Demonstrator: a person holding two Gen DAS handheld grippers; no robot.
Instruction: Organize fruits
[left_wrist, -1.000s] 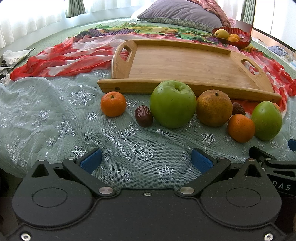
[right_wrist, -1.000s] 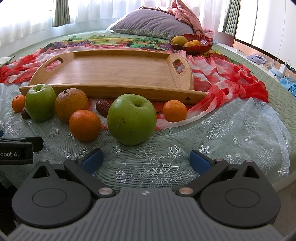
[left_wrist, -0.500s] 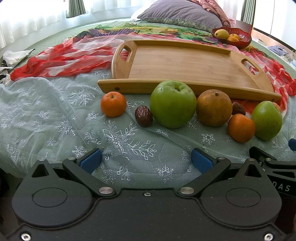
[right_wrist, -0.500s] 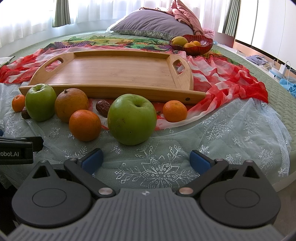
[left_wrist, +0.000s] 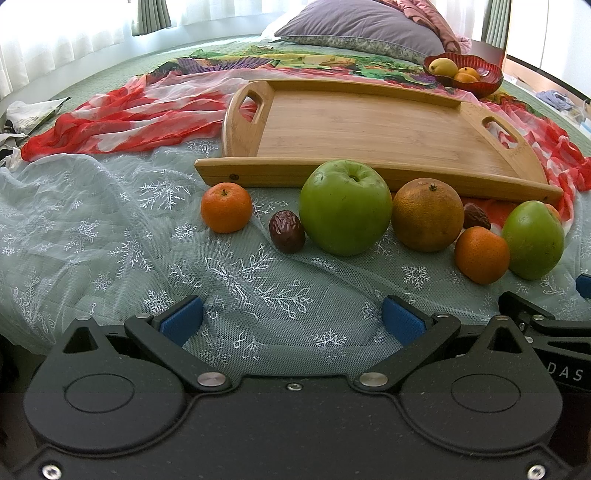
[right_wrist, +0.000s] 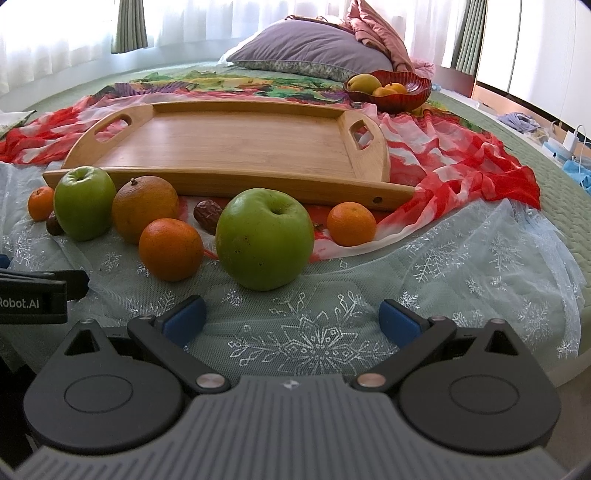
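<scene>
We have not started yet: both grippers, left (left_wrist: 291, 319) and right (right_wrist: 291, 319), are wide and empty, so next we reach for an apple (right_wrist: 264, 238) to put on the tray (right_wrist: 236, 147).

Nothing has visibly changed over the last second. In both wrist views the fruit lies where it lay, the bamboo tray (left_wrist: 369, 125) has not shifted, and neither the left gripper (left_wrist: 291, 319) nor the right gripper (right_wrist: 291, 319) has moved; the jaws of each stand as wide apart as before. The framing of both views matches the earlier pictures, so the two hands have held steady.
</scene>
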